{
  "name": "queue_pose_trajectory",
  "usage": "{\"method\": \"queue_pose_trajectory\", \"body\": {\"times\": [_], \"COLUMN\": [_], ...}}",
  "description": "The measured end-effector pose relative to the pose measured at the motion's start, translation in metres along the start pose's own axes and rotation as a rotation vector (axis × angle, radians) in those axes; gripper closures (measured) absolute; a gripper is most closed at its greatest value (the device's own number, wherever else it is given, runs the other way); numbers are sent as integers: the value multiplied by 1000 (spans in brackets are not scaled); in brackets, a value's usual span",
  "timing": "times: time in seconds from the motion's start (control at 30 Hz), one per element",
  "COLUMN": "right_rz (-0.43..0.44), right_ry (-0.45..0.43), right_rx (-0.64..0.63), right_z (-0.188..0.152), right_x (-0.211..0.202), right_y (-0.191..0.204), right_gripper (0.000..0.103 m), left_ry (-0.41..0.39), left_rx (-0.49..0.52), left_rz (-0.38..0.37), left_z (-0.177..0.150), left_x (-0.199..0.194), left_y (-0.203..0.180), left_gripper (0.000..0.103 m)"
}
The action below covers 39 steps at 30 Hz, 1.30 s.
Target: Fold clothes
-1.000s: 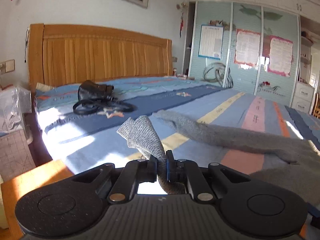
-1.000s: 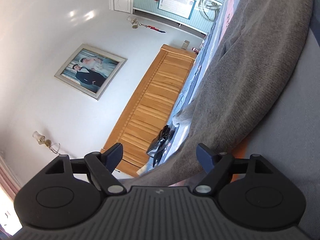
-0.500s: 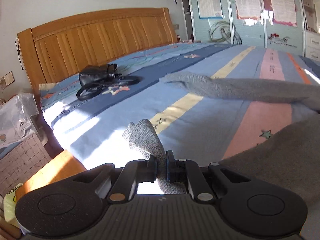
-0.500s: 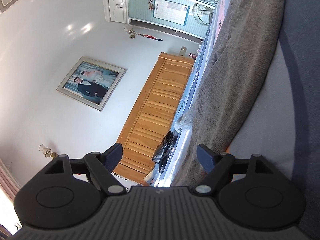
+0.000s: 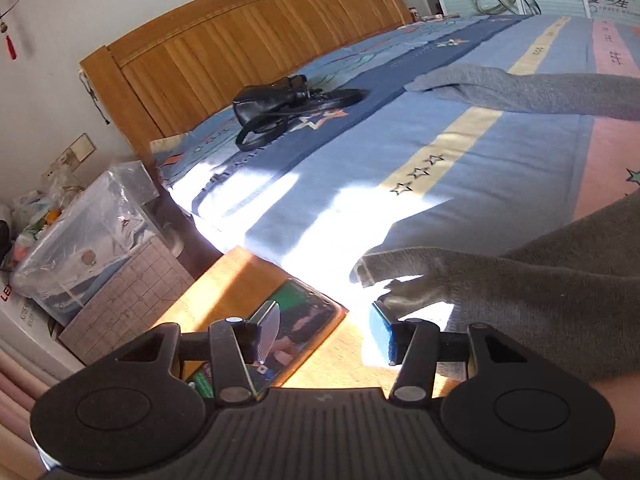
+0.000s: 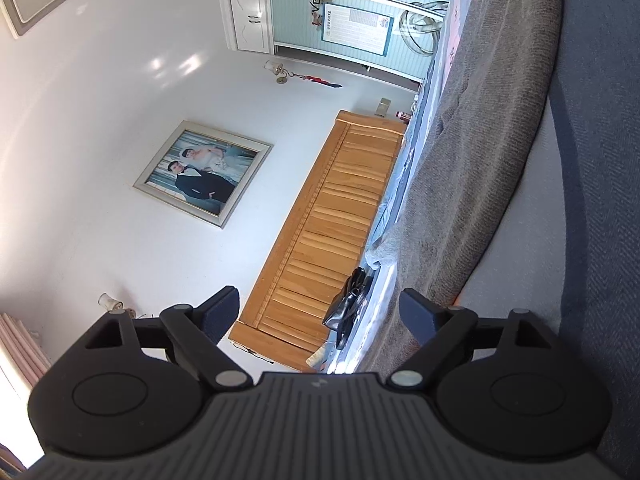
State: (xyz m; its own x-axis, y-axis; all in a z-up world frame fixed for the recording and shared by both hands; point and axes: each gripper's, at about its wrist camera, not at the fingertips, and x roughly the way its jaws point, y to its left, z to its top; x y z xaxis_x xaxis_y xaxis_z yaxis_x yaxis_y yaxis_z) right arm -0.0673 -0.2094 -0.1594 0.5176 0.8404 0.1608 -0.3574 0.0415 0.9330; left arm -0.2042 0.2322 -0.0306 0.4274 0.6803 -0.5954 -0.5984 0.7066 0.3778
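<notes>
A grey knit sweater [image 5: 568, 280] lies on the striped bed [image 5: 440, 184]. One sleeve cuff [image 5: 372, 268] rests at the bed's near edge, just ahead of my left gripper [image 5: 324, 330], which stands open with nothing between its fingers. The other sleeve [image 5: 520, 88] stretches across the bed farther back. In the right wrist view the camera is rolled sideways; the same grey sweater [image 6: 480, 160] runs along the right side. My right gripper [image 6: 320, 314] is open and holds nothing.
A black handbag [image 5: 276, 100] lies near the wooden headboard [image 5: 256, 40]. A phone [image 5: 296, 332] sits on the wooden bed frame below my left gripper. Beside the bed stand a plastic-covered box [image 5: 80, 236] and a wardrobe [image 6: 340, 12].
My left gripper opened and let go of the sleeve cuff, which now lies at the bed's edge. The left gripper also dropped lower and tilted. The right gripper stayed open, shifting little.
</notes>
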Motion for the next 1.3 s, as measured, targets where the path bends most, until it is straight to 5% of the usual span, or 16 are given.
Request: {"method": "queue_pose_trajectory", "body": {"times": [0.1,0.23,0.37,0.53,0.67,0.77,0.87,1.0,1.2,1.3], "right_rz": [9,23,44,64,-3,-195,-484,-707,-890,-907], "right_ry": [-4,-11,-28,-82,-240,-329,-356,-444,-372,-316], "right_rx": [10,26,56,119,120,-17,-178,-294,-338,-385], "right_z": [1,3,5,8,23,56,103,171,243,258], "right_x": [-1,-1,-4,-14,-44,-62,-57,-44,-20,-10], "right_y": [-1,-4,-10,-16,-7,17,35,23,-36,-46], "right_gripper": [15,15,15,15,10,5,5,5,5,6], "left_ry": [-51,-76,-24,101,81,81,55,18,37,40], "left_rx": [-90,-142,-156,-293,-285,-253,-277,-315,-414,-407], "left_rz": [-115,-413,-596,-723,-765,-778,-745,-692,-660,-665], "left_z": [15,40,62,82,76,65,66,69,76,80], "left_x": [-23,-49,-57,-48,-43,-34,-29,-24,-6,-3], "left_y": [7,-23,-90,-175,-228,-251,-253,-253,-250,-251], "left_gripper": [49,33,25,20,12,12,7,3,1,1]}}
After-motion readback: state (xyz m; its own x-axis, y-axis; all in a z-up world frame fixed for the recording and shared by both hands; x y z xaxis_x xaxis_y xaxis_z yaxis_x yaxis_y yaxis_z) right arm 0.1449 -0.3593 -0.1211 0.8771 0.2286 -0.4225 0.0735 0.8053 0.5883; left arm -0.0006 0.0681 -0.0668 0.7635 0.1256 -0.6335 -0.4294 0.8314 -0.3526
